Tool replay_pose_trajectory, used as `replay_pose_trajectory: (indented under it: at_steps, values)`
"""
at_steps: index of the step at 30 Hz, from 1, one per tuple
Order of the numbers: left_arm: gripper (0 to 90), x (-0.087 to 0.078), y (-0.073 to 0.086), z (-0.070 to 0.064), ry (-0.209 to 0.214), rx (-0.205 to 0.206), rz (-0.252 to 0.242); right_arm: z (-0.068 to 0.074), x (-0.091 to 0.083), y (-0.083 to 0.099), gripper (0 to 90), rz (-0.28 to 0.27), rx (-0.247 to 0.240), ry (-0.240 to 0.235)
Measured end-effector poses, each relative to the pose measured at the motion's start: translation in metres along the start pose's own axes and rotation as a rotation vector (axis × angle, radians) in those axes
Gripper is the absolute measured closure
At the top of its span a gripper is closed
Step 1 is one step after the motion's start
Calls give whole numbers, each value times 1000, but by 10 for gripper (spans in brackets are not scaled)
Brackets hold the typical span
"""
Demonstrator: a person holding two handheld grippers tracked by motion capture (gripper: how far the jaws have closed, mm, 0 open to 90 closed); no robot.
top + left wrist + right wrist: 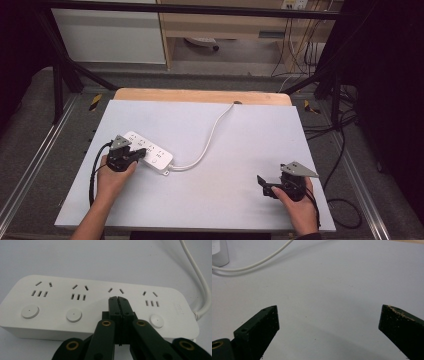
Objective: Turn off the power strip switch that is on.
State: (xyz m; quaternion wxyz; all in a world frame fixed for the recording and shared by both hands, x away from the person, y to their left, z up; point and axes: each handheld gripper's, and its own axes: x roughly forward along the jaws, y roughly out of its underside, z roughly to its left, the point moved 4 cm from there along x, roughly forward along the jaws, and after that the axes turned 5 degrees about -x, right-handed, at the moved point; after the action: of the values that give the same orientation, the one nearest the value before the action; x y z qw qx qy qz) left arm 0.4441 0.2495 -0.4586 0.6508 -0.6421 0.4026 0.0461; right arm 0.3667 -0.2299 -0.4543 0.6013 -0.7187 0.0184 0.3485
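Note:
A white power strip [148,152] lies on the left half of the white table [240,145], with several sockets and round buttons on top. Its white cord [207,142] curves to the table's far edge. My left gripper [136,152] is shut, and its joined tips rest over the strip's third socket [117,298], between two round buttons [74,315]. Nothing is held between its jaws. My right gripper [263,184] stands open near the table's front right, over bare surface [327,315]. One end of the strip [219,253] and the cord [262,260] show far off in the right gripper view.
A wooden edge [200,95] runs along the table's far side. Black frame bars, dark cables [345,150] and grey floor surround the table. A black cable [93,175] trails from the left gripper.

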Motion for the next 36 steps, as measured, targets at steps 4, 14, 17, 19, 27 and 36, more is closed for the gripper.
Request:
replay_pose_trajectory:
  at_steps: [4,14,17,19,27,36]
  values:
    - [900,0,0,0,2,-6,-2,0,-1,0,39,-6,-1,0]
    - [900,0,0,2,14,-19,-6,0,-1,-1,40,-5,-1,0]
    - [900,0,1,2,14,-16,-6,0,0,0,40,-3,-3,2]
    - [900,0,1,2,15,-17,-6,0,0,0,40,0,-2,0]
    - [900,0,1,3,25,-35,-8,0,0,0,41,2,-3,0]
    - [900,1,0,5,37,-46,-10,0,0,0,40,2,-2,1]
